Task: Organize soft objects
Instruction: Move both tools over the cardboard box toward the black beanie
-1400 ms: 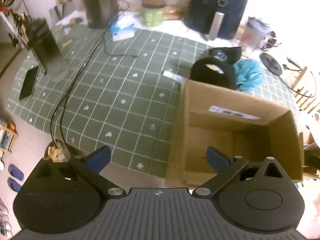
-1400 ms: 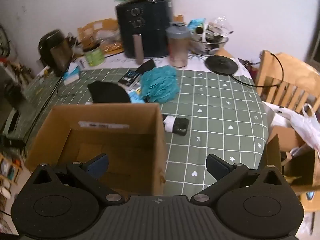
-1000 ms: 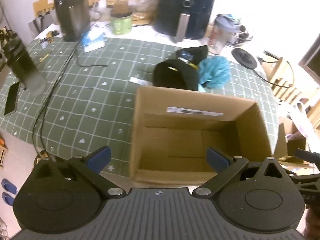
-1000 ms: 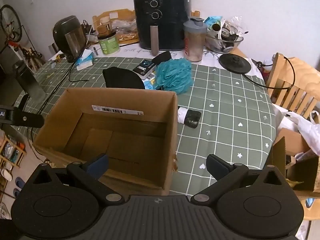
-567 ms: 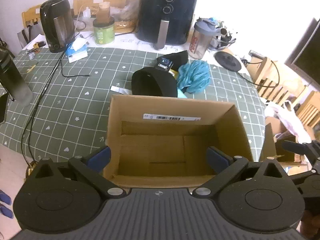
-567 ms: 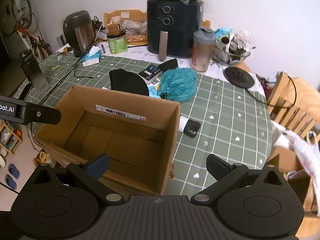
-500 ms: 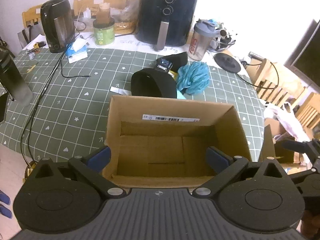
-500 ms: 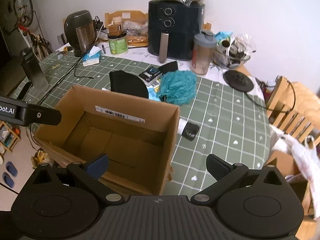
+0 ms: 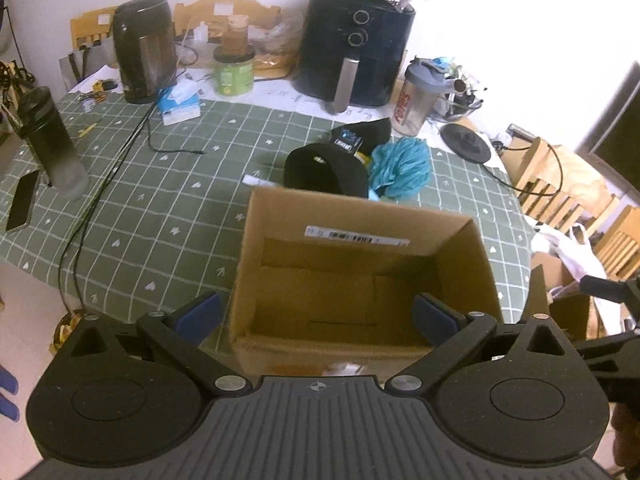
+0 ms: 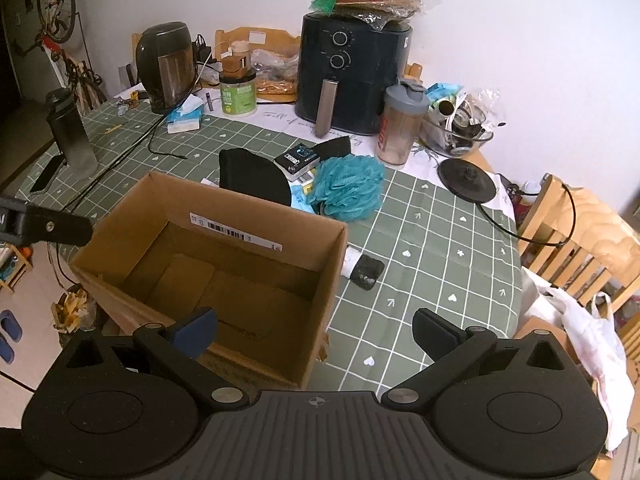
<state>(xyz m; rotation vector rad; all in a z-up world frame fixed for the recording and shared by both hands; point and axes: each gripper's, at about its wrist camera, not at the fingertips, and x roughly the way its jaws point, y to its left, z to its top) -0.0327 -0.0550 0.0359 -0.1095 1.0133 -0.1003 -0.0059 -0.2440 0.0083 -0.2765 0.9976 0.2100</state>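
An empty open cardboard box [image 9: 360, 216] [image 10: 256, 200] stands at the near edge of the green checked table. Behind it lie a black cap [image 9: 324, 170] [image 10: 252, 176], a teal mesh bath sponge [image 9: 400, 168] [image 10: 348, 188] and a black sock pack [image 9: 356, 136] [image 10: 308, 156]. A rolled black and white sock [image 10: 362, 268] lies right of the box. My left gripper [image 9: 316, 314] is open and empty above the box's near side. My right gripper [image 10: 314, 328] is open and empty above the box's near right corner.
At the back of the table stand an air fryer [image 10: 352, 76], a kettle [image 10: 166, 66], a shaker bottle [image 10: 402, 124], a green tub [image 10: 238, 94] and a tissue pack [image 10: 186, 118]. A dark bottle [image 10: 72, 136] and cables are at the left. Wooden chairs [image 10: 576, 236] stand at the right.
Both grippers rose and swung back, so the box and the whole table came into view. The left view turned right from the table's left part onto the box. Both grippers stayed open.
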